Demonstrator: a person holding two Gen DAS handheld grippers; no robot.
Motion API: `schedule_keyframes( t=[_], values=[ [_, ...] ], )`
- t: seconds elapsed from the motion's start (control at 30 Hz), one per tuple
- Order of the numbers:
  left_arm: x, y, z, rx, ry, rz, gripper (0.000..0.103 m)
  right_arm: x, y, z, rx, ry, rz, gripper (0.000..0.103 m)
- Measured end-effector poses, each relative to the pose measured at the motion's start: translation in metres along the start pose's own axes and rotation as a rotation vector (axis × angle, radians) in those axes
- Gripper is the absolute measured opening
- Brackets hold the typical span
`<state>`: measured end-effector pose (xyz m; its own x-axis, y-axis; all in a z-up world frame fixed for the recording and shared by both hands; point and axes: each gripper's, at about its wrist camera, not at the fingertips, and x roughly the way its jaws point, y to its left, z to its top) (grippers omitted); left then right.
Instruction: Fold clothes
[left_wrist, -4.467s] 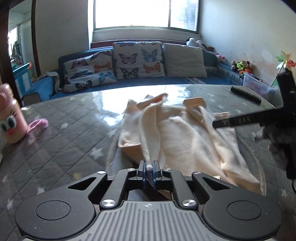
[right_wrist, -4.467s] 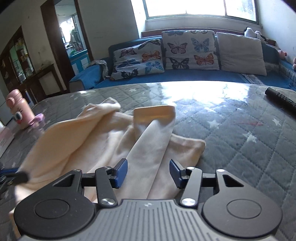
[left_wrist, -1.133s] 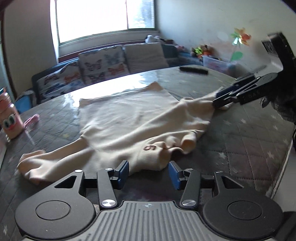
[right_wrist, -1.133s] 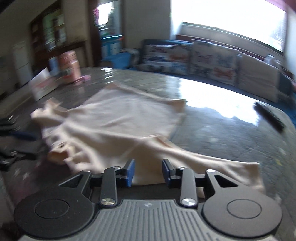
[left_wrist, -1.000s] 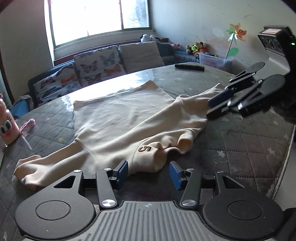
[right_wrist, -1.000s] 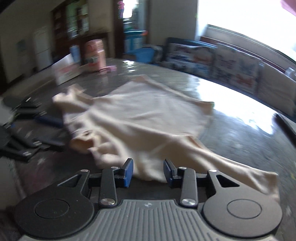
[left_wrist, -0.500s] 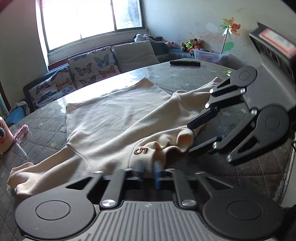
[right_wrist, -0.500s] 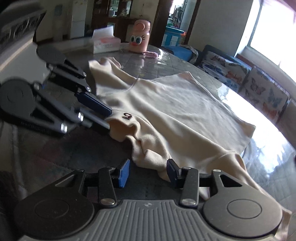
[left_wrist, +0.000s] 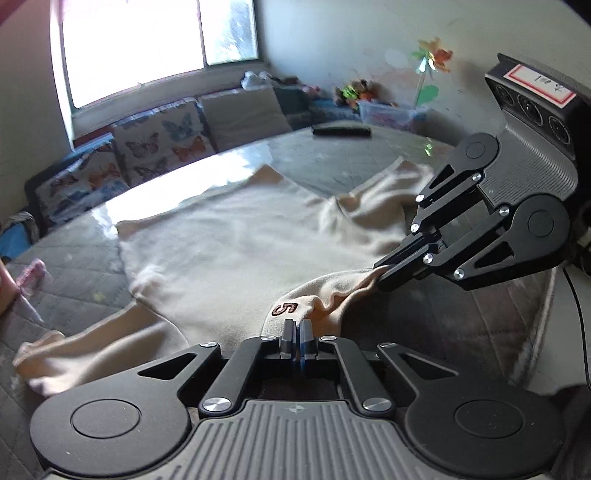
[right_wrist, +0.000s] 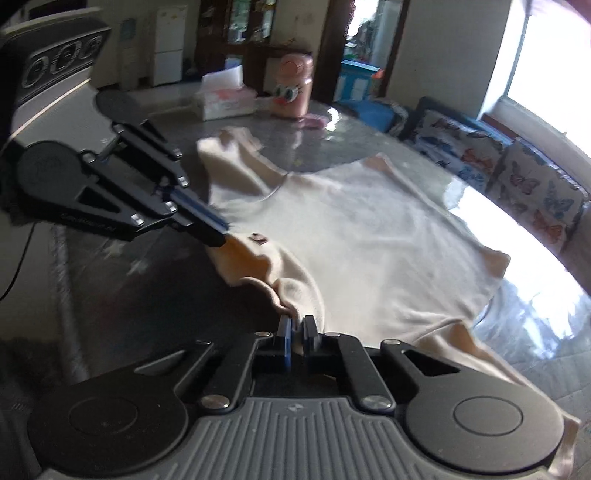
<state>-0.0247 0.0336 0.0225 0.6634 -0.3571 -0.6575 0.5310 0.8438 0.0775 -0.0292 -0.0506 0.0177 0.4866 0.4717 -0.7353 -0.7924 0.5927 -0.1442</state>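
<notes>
item: cream sweater (left_wrist: 236, 236), lying flat on quilted table (left_wrist: 74, 266), body stretching toward 12 o'clock. left gripper (left_wrist: 295, 332) clamping collar edge beside the "5"; right gripper (right_wrist: 295, 328) pinching collar at 3 o'clock of it. both equally near.

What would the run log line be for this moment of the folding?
step: grasp collar | left gripper: shut on sweater collar by the 5 tag | right gripper: shut on collar's other side | sweater: spread flat on table
</notes>
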Motion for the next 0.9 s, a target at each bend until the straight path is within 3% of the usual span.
schedule_keyframes(
  t=[0.1,0.2,0.3,0.43,0.7,0.9],
  values=[
    [0.003,0.002,-0.001,-0.005,0.025,-0.022,0.006,0.007,0.004,-0.006,-0.003,0.038,0.032,0.007],
    [-0.009,0.012,0.007,-0.012,-0.002,-0.022,0.007,0.001,-0.002,-0.001,0.022,0.034,0.061,0.018],
    [-0.017,0.026,0.018,-0.016,-0.04,0.015,0.009,-0.012,-0.015,0.009,0.053,0.001,0.067,0.02],
    [-0.002,0.051,0.03,-0.082,-0.049,0.083,0.01,-0.008,-0.042,0.02,0.117,-0.025,0.008,0.028],
    [0.051,0.099,0.037,-0.232,-0.001,0.14,0.009,0.043,-0.096,0.015,0.279,0.019,-0.059,0.028],
    [0.067,0.125,0.024,-0.307,0.052,0.185,0.009,0.05,-0.115,0.001,0.336,0.047,-0.071,0.029]
  ],
)
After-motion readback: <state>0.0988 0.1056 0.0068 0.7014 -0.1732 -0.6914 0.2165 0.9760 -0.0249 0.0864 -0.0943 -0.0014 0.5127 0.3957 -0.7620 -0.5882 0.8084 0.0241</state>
